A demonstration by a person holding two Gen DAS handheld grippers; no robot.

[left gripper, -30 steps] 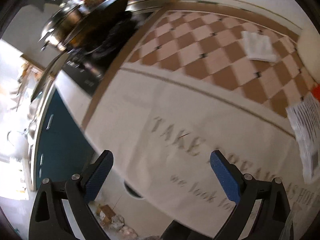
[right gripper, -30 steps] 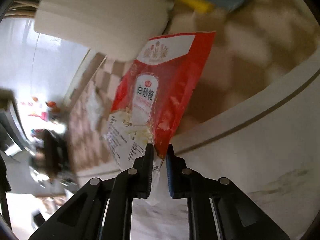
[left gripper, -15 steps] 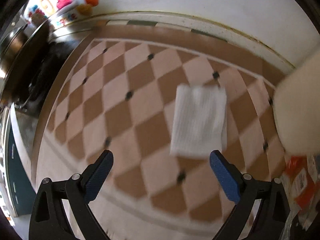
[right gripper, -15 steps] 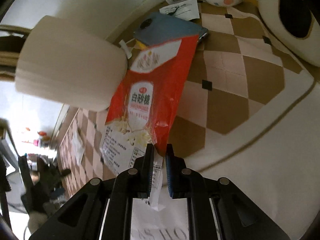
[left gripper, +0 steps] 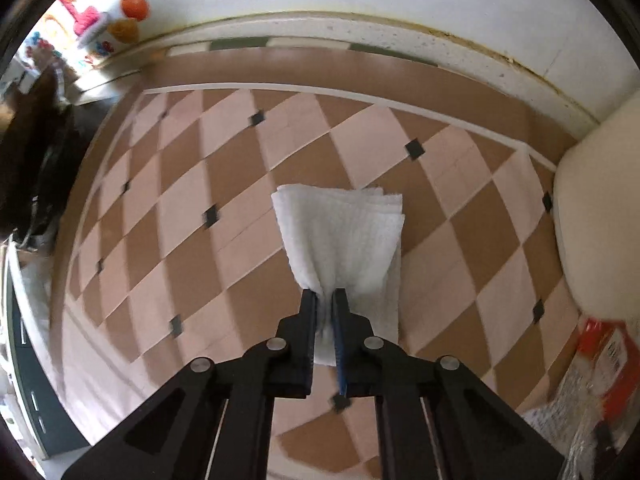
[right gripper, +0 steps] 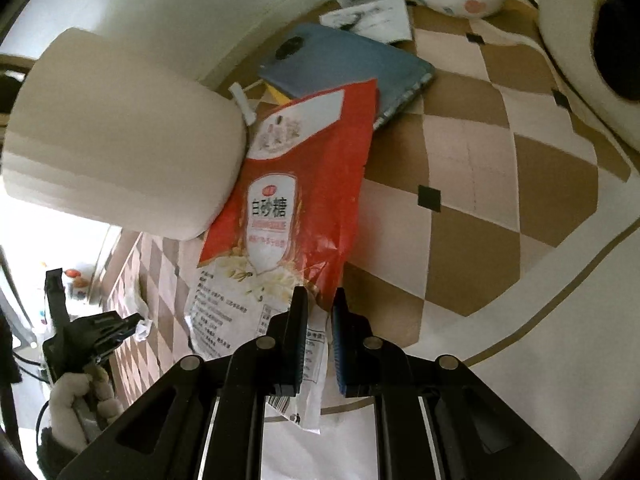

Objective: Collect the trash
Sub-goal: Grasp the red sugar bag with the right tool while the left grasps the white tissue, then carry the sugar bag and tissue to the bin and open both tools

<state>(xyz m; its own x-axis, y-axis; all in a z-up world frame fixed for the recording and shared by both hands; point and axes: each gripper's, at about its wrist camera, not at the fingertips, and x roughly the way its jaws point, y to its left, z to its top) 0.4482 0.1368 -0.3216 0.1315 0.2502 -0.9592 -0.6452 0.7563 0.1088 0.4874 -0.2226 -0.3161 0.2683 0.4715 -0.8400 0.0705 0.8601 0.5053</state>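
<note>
White folded tissue [left gripper: 340,236] pinched in left gripper [left gripper: 329,300], far end on checkered mat [left gripper: 192,216]. Red sugar packet [right gripper: 296,204] clamped in right gripper [right gripper: 318,300], hanging beside cream bin [right gripper: 116,136]. Nothing binned yet; paper slips [right gripper: 372,16] remain.

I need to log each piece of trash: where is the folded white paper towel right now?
In the left wrist view the folded white paper towel sits mid-frame on the brown-and-pink checked mat, its near end pinched in the left gripper, left of the cream cylindrical bin.
</note>
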